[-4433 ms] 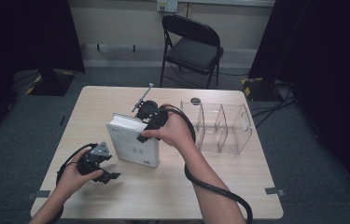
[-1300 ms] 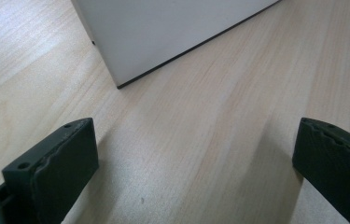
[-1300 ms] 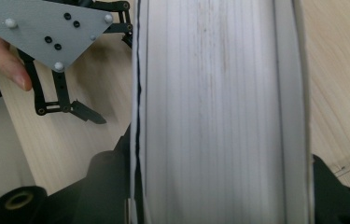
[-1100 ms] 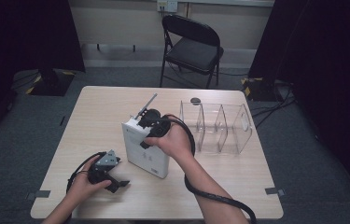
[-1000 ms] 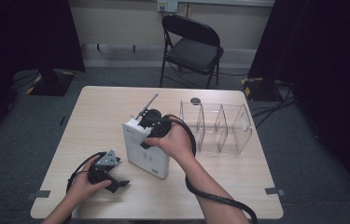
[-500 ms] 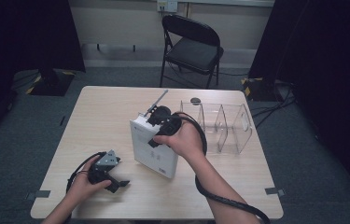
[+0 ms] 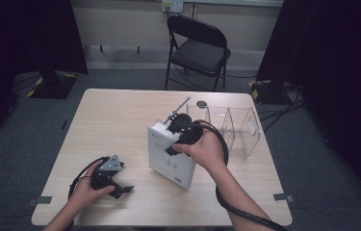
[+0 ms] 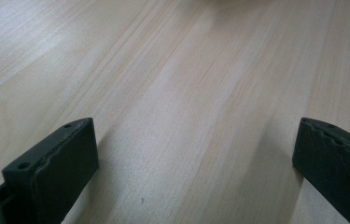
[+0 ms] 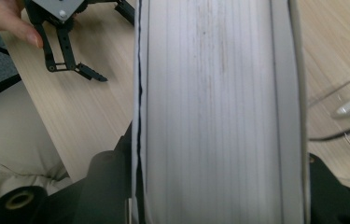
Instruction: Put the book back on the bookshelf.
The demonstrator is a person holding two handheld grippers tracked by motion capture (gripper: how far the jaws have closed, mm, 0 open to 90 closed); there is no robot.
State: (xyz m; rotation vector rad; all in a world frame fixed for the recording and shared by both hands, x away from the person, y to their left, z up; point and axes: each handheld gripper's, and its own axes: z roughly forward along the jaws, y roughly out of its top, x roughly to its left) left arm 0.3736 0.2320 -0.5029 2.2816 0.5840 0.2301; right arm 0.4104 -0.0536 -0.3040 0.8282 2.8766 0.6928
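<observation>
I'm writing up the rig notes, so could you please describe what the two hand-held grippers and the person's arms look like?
Both are black. The left hand-held gripper carries a grey three-cornered plate on top, has thin linkage arms and ridged, blocky black pads. The right hand-held gripper has a thin metal rod sticking up. A black cable trails from each. The forearms are bare, with no sleeves in sight.

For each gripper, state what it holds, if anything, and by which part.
The right gripper clamps the white book across its thickness at the upper edge. The left gripper holds nothing, jaws open.
</observation>
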